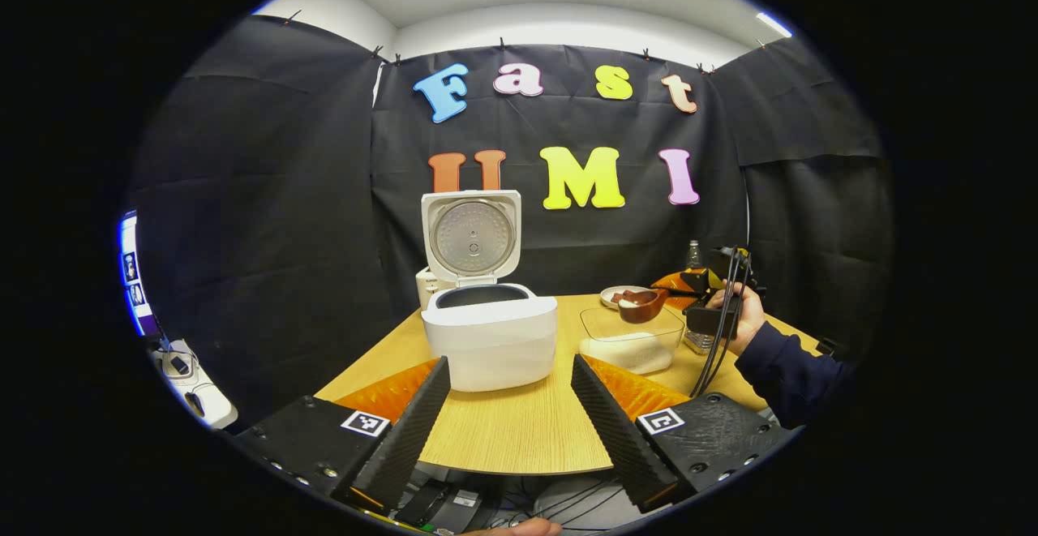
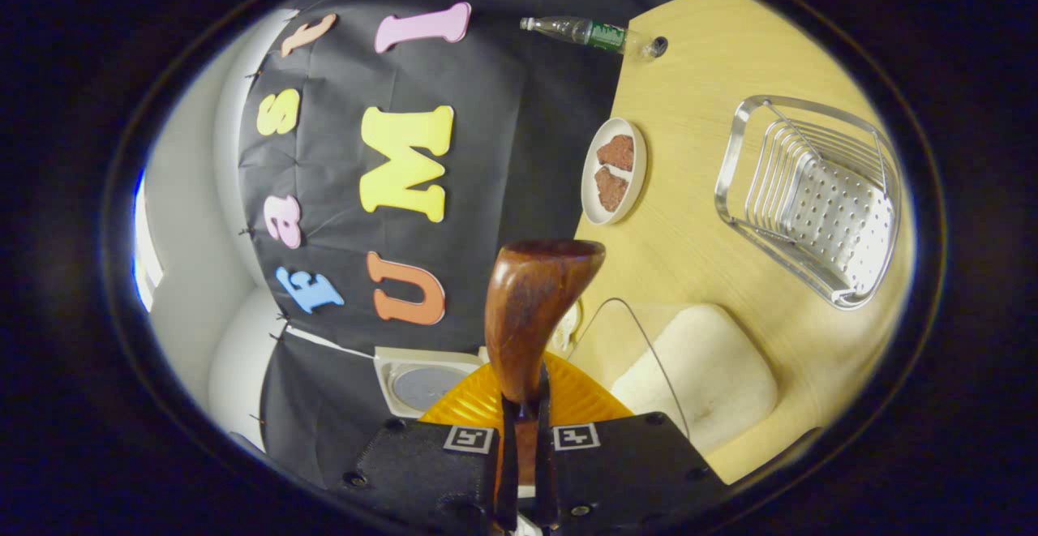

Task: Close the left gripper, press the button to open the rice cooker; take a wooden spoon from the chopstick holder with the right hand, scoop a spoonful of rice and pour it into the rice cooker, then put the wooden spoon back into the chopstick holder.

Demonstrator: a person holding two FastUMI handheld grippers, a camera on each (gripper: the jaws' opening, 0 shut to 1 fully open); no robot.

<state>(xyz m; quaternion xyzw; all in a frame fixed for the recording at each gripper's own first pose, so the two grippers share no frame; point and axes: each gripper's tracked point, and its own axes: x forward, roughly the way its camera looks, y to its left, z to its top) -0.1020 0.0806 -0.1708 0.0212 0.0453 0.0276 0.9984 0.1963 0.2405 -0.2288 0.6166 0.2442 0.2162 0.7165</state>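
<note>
The white rice cooker (image 1: 490, 341) stands on the wooden table with its lid (image 1: 471, 236) raised upright. My left gripper (image 1: 508, 430) is open, low at the table's near edge, with the cooker straight ahead between its fingers. My right gripper (image 2: 523, 447) is shut on the handle of the wooden spoon (image 2: 531, 309). In the left gripper view a hand holds that gripper (image 1: 707, 313) at the right, and the spoon (image 1: 641, 306) hangs over the clear tub of rice (image 1: 632, 343), with something white in its bowl. The rice tub (image 2: 701, 370) lies just beside the spoon.
A metal wire holder (image 2: 811, 195) sits on the table past the rice tub. A small plate (image 2: 614, 169) with two brown pieces and a plastic bottle (image 2: 592, 32) stand near the back wall. The cooker's lid (image 2: 422, 382) shows beside the right gripper's fingers.
</note>
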